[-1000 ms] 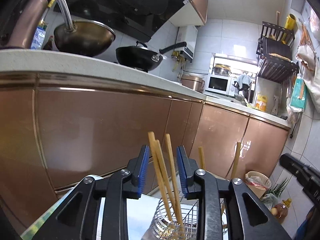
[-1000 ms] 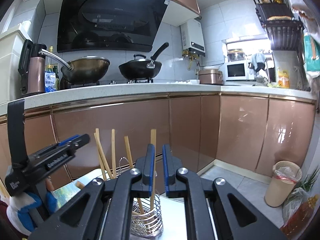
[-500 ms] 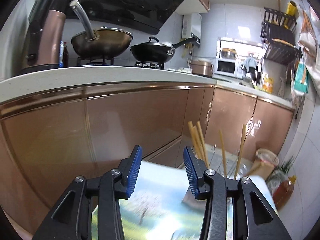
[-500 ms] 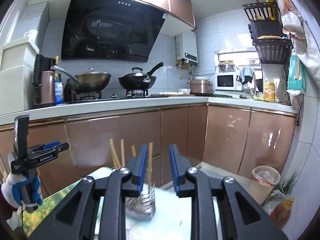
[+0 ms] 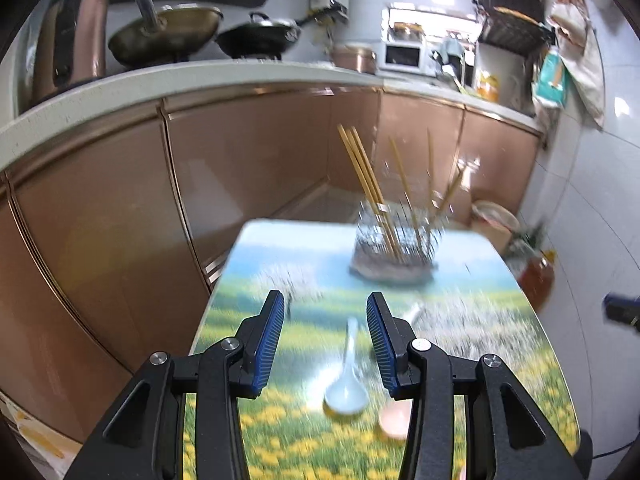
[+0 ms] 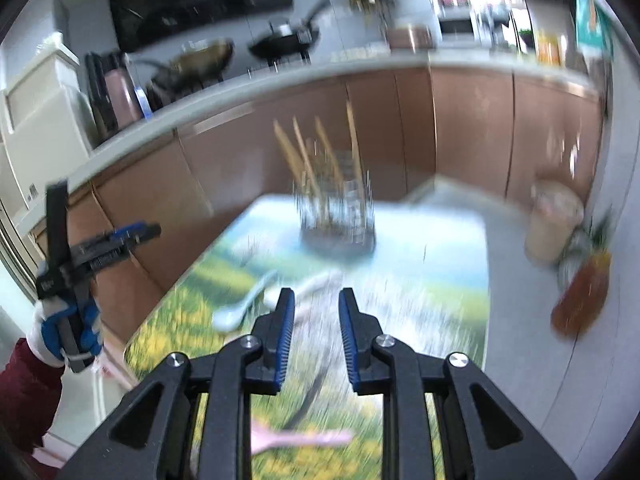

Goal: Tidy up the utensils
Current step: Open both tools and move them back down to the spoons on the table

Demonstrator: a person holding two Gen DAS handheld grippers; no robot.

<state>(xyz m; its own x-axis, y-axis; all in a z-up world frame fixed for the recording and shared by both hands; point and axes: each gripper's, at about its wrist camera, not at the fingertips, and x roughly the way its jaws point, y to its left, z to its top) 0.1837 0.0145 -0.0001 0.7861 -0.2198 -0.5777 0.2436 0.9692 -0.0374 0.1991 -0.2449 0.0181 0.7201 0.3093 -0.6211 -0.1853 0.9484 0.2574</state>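
Note:
A wire utensil holder (image 5: 394,246) with several wooden chopsticks (image 5: 366,178) stands at the far end of a small table with a meadow print (image 5: 280,420). It also shows in the right wrist view (image 6: 338,220). A white ceramic spoon (image 5: 347,384) lies on the table just below and between my left gripper's fingers. My left gripper (image 5: 326,344) is open and empty above it. A pinkish spoon bowl (image 5: 394,420) lies to its right. My right gripper (image 6: 316,338) is open and empty; white spoons (image 6: 240,306) and a pink utensil (image 6: 304,438) lie blurred below.
Copper cabinet fronts (image 5: 120,208) run close along the table's left side under a counter with two woks (image 5: 168,38). A bin (image 6: 554,220) and a bottle (image 6: 580,296) stand on the floor to the right. The left gripper also shows in the right wrist view (image 6: 100,248).
Both grippers have pulled back and up from the holder and tilted down, so the table and spoons came into view. Both jaws have opened wider. The chopsticks stay in the holder.

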